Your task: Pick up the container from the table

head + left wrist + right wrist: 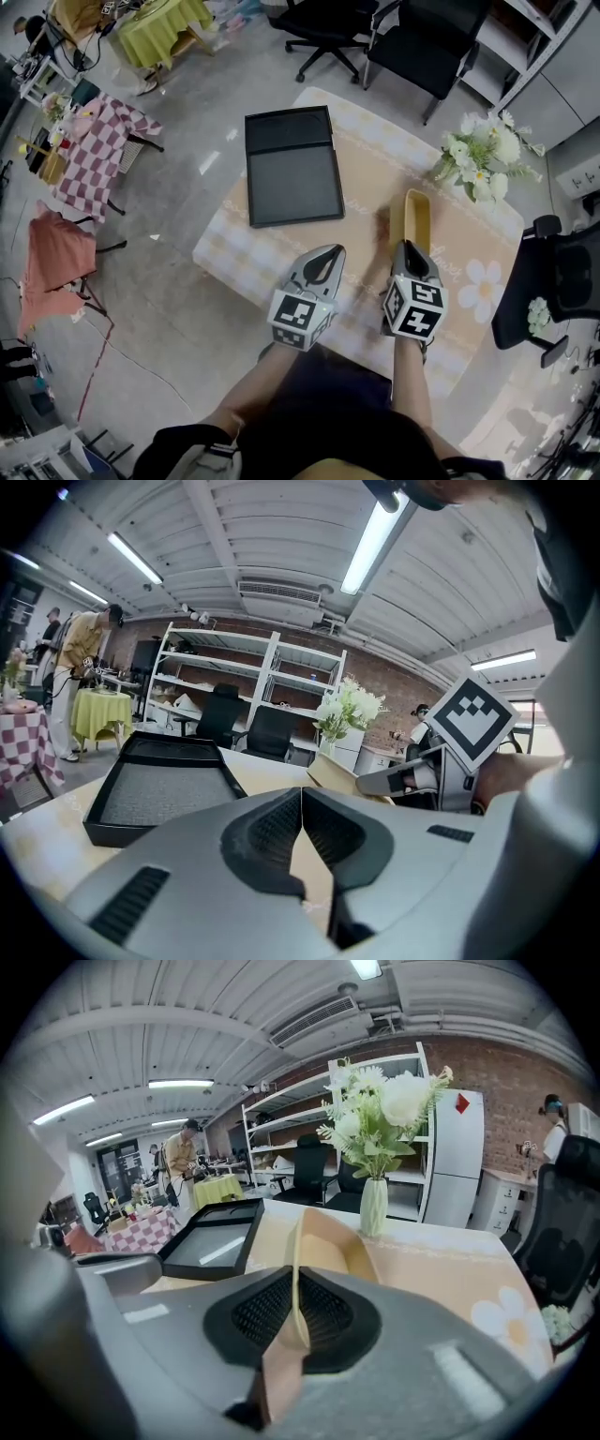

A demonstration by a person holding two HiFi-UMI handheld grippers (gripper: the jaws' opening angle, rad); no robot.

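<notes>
A shallow tan container [413, 217] hangs just above the table [246, 251], tipped up on its side. My right gripper [409, 249] is shut on its near wall. In the right gripper view that thin wall [297, 1283] is pinched between the black pads, and the container's hollow [330, 1245] stretches away beyond them. My left gripper [325, 255] hovers to the left of the container, apart from it. Its jaws [302, 795] are shut with nothing between them. In the left gripper view, the container's edge [330, 772] and the right gripper [405, 780] show at the right.
A black tray [292, 174] lies on the table's far left part. A vase of white flowers [482, 156] stands at the far right corner. Office chairs [422, 42] stand beyond the table, another chair [551, 281] at its right.
</notes>
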